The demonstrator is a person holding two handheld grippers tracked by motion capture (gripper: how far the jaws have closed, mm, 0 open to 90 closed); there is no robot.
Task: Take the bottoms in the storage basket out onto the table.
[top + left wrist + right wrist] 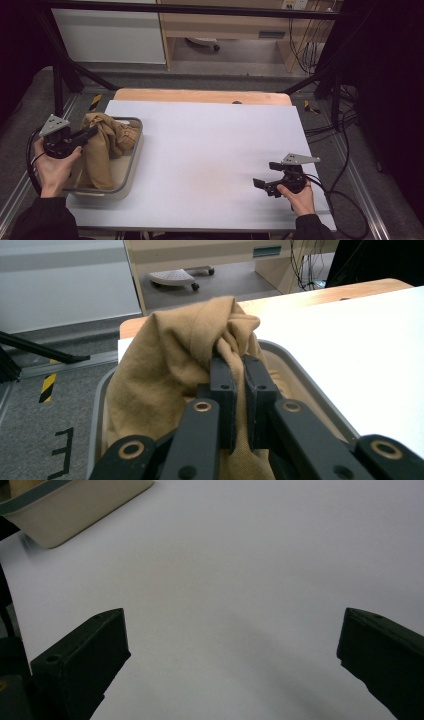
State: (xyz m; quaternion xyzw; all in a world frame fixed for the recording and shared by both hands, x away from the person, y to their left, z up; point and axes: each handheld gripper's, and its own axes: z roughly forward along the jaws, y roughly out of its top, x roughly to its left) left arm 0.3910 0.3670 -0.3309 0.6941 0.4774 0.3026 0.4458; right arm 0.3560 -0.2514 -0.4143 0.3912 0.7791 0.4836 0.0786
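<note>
Left gripper [90, 134]: jaws clamped on a fold of the tan cloth [102, 145], pinched between the pads near the cloth's bunched top, as the left gripper view confirms. The cloth [170, 370] hangs in and over the grey bin [131, 165] at the table's [210, 150] left edge. Right gripper [261, 184]: jaws wide apart, nothing between them, low over bare white table surface, well apart from bin and cloth.

Mustard-tan cloth [170, 365], grey-rimmed beige bin [131, 165], white table [215, 150]
</note>
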